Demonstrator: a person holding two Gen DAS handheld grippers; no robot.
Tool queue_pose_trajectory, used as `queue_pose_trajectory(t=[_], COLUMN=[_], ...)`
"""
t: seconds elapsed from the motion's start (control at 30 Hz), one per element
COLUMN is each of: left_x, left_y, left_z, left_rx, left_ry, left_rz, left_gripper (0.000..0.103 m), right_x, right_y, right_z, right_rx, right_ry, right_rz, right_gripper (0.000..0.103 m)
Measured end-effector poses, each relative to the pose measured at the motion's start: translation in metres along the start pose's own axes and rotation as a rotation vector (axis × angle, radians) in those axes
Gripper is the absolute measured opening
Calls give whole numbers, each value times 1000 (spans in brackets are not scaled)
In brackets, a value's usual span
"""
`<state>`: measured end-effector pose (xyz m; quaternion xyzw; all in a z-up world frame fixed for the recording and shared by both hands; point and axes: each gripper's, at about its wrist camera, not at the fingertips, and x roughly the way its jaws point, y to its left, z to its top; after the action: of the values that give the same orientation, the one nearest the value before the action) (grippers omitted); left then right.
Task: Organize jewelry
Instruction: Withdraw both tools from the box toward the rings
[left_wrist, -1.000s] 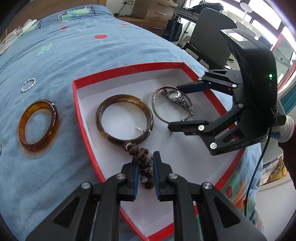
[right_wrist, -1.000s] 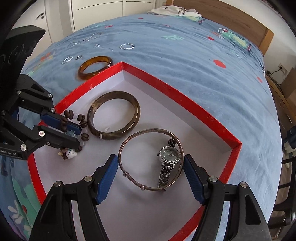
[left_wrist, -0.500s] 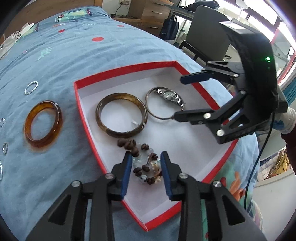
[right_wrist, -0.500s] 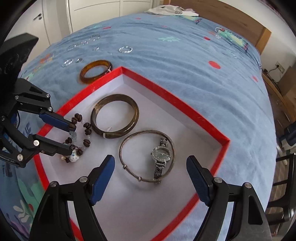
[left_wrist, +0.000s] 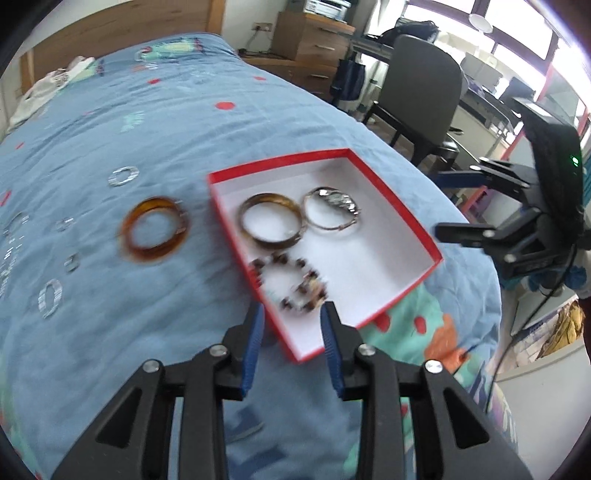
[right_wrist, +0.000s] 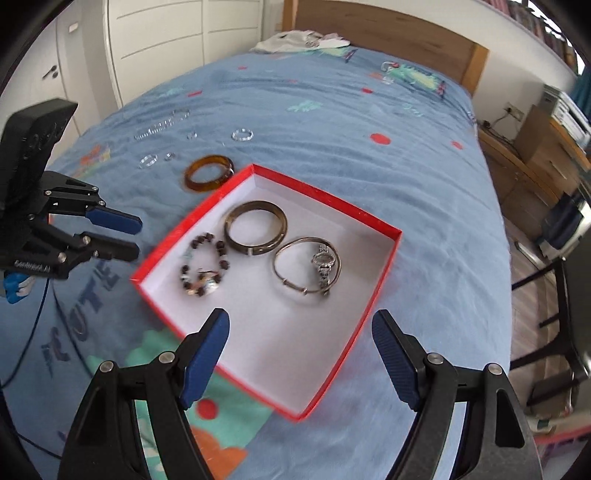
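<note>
From the left wrist we look steeply down along its fingers at the bed, facing the desk side. From the right wrist we face the headboard instead. Both stand off a little and share the red box.

Matt red card box, glossy amber bangle, shiny metal watch, soft blue cloth bedspread

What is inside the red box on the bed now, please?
Inside the red cardboard box lie a brown beaded bracelet, a dark brown bangle, a thin silver bangle and a silver wristwatch lying across it. The right gripper's fingers cover part of the white floor.
</note>
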<state>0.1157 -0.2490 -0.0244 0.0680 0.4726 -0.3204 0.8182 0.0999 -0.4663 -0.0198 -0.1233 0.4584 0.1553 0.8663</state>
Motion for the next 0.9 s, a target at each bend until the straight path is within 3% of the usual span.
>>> queue_pose_trajectory(t=[0.4,0.53,0.67,0.9], left_x=[-102,-125,-135,-119], left_y=[100,141,171,205], left_z=[-55,-71,-79,-84], left_rx=[-143,-203,-238,-282], left_ry=[-88,-111,-120,-116], left_rz=[195,261,296,311], left_gripper=[30,38,38,39], right_x=[-52,-49,-42,-13], right_y=[73,98,116,137], right_z=[12,26,40,70], right_rx=[98,115,125,161], right_ry=[-149,-179,-192,-201], right_rz=[19,40,50,64], right_gripper=[78,78,78,78])
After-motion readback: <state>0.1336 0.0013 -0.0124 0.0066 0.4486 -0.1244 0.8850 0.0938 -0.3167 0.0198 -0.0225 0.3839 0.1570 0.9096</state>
